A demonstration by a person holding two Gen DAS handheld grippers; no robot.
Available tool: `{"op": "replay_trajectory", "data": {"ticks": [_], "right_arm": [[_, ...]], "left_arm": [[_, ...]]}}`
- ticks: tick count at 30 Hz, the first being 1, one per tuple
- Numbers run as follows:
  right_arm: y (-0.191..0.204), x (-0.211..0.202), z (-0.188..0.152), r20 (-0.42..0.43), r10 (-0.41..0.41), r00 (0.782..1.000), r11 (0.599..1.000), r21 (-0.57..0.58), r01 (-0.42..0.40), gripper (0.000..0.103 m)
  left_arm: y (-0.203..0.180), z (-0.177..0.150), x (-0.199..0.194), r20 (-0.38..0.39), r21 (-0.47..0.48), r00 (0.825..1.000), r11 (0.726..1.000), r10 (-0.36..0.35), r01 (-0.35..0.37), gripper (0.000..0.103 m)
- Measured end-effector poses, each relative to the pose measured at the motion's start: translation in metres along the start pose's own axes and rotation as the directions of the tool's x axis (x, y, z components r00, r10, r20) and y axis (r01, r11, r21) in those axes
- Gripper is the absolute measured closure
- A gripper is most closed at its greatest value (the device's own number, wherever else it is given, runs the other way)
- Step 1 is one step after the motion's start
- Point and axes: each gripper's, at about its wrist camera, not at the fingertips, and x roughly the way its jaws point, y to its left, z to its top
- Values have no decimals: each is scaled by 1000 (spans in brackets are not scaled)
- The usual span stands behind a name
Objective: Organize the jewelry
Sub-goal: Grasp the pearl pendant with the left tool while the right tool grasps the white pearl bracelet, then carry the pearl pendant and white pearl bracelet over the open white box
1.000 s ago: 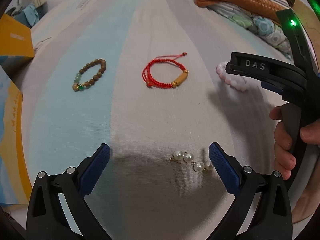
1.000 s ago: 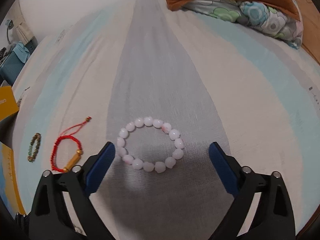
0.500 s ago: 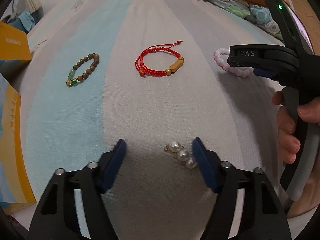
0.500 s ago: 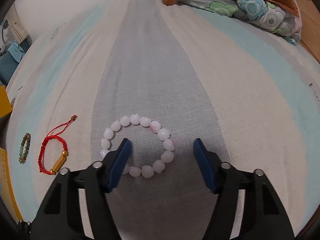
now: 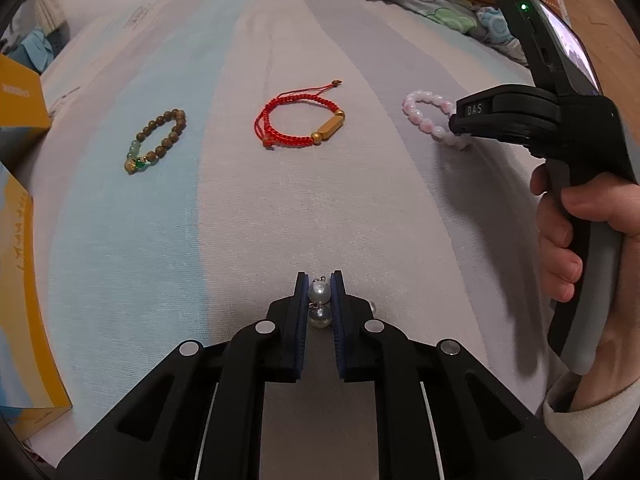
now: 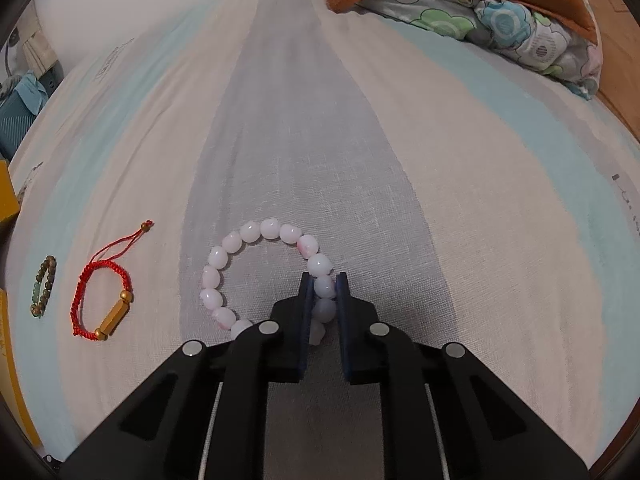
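A pearl drop earring [image 5: 319,291] lies on the striped bedsheet [image 5: 248,216]. My left gripper [image 5: 319,280] is closing on it, and the blue pads press two pearls; another pearl peeks out at the right finger. A pink-white bead bracelet [image 6: 218,258] lies on the sheet, and my right gripper [image 6: 324,280] is closing on its right side with beads squeezed between the pads. The left wrist view shows the same bracelet [image 5: 425,96] under the right gripper [image 5: 454,124], held by a hand [image 5: 560,232].
A red cord bracelet with a gold tube [image 5: 329,130] [image 6: 114,316] and a brown wooden bead bracelet [image 5: 134,165] [image 6: 49,276] lie to the left. Yellow boxes [image 5: 20,100] stand at the left edge. A folded quilt and orange cushion [image 6: 520,20] lie at the far right.
Both grippers went from wide open to closed: the left onto the pearl earring, the right onto the pink bead bracelet. Neither hand has shifted much.
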Motion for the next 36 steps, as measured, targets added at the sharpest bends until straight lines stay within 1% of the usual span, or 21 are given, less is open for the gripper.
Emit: {"op": "replay_trajectory", "data": {"ticks": [3,11,22,36], "right_arm": [[0,-4,-1,9,11,1000,1000,11,-11,92],[2,-22,-1,52,19,998,1000,15,-19,92],[6,-49,0,117,47,992,999,2,-48,92],[10,-73,-7,143,59,988,998,-14,-58,92]], "left_arm": [[3,-2,-4,4,-1,1000,1000,-7,7,93],[-3,5,-4,16,-3,1000,1000,-14,14,93],[1,7,-27,60,-8,998,999,-34,35,93],[4,9,-36,85,-20,996,1000,-21,23,93]]}}
